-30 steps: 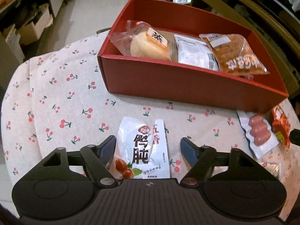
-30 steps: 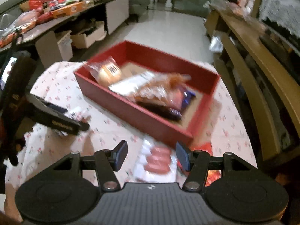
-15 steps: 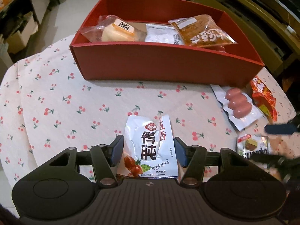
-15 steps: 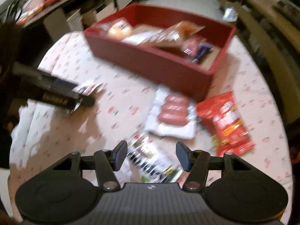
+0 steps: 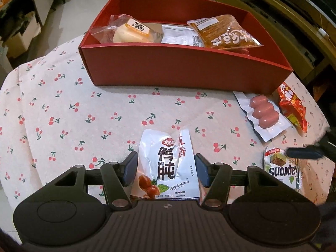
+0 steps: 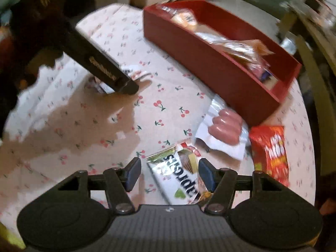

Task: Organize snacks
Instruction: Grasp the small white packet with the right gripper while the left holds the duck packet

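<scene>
While the left gripper (image 5: 166, 169) hung low over the tablecloth (image 5: 63, 113), its fingers stood apart on either side of the white pouch (image 5: 168, 166), neither blue pad clearly touching the foil. That pouch lay flat between them, its printed end tucked under the gripper body. Over on the other side, the right gripper (image 6: 169, 173) was spread wide too, straddling the wafer pack (image 6: 178, 176), which lay slanted across the gap with its near end close to the right pad; whether it touched there, I couldn't tell.

Beyond both, the red box (image 5: 184, 67) sat on the cloth with its near wall between the grippers and its contents: a bun in clear wrap (image 5: 128, 33), a white sachet (image 5: 180, 35) and an orange packet (image 5: 224, 33) side by side. Just beside the box's right corner lay the sausages (image 5: 263, 114), three pink links in a clear-and-white pack, with a red packet (image 5: 292, 107) touching its far edge. The wafer pack sat near the sausages, slightly apart.

The pouch was silvery white, a little crumpled at the top, with bold black characters, a red badge and chestnuts pictured at the bottom. The wafer pack was white and green with dark lettering, blurred in the right view.
</scene>
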A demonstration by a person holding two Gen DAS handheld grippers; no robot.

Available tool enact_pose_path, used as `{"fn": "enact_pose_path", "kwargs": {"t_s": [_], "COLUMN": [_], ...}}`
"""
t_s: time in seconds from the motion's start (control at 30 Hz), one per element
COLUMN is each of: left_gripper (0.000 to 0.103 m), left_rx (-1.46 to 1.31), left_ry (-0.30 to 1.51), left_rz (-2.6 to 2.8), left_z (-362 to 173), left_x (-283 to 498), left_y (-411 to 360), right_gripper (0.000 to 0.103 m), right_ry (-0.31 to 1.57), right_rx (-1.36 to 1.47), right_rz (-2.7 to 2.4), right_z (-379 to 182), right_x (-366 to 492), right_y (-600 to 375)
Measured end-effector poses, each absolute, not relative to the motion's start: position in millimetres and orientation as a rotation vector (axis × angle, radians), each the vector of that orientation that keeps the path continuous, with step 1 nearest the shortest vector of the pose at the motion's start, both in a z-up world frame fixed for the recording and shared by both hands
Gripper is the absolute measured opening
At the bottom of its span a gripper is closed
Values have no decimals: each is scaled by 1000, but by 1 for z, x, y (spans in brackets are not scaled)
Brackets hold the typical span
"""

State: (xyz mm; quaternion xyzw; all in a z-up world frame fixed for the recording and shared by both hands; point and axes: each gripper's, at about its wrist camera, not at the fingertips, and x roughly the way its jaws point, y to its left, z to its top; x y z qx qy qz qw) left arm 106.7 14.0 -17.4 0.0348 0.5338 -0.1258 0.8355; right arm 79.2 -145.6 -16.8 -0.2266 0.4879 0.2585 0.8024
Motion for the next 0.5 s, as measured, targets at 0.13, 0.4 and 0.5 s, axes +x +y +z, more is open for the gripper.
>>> {"fn": "enact_pose_path", "kwargs": {"t_s": [0.13, 0.4, 0.5], "left_gripper": [65, 65, 68], "left_rx": [73, 112, 145], "left_ry": [1131, 1129, 1121], "left_rz": [-275, -313, -314], "left_z": [-17, -18, -19], "left_x": [106, 97, 95], "left_y": [16, 5, 1], "right_gripper": [73, 37, 38], "right_ry": [1034, 1068, 1099], "right_rx": [-473, -357, -286], "right_rz": [528, 512, 529], "right_z": [-18, -6, -5], "right_x": [76, 50, 51], "right_y": [-153, -159, -166]}}
